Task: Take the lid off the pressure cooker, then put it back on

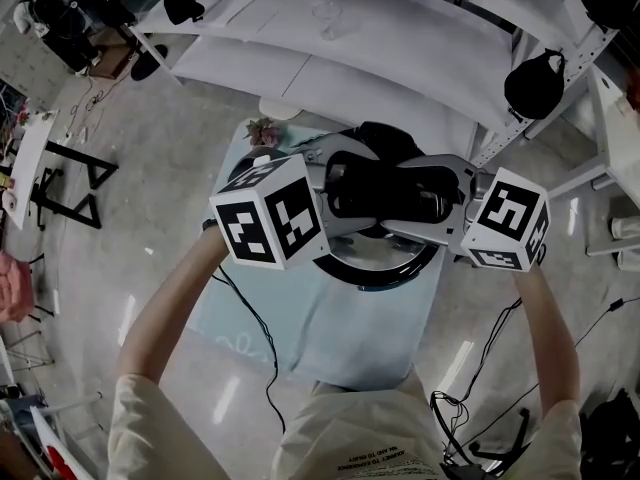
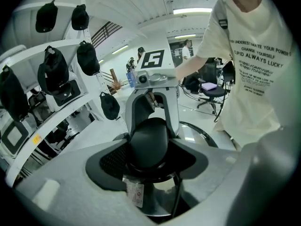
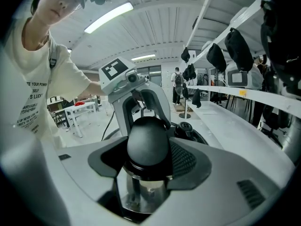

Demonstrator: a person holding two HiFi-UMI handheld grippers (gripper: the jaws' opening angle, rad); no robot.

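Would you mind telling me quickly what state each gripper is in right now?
Left gripper: closed on one end of the black handle.
Right gripper: closed on the other end of that handle.

Bright workshop hall with white shelving and a grey floor.
A glossy grey concrete floor reflects long fluorescent strip lights set in a white ribbed ceiling. Curved white tiered shelves hung with black caps line 1 side. A pale blue-grey rectangular table top stands mid-floor; a black swivel office chair and a small white table stand farther back.
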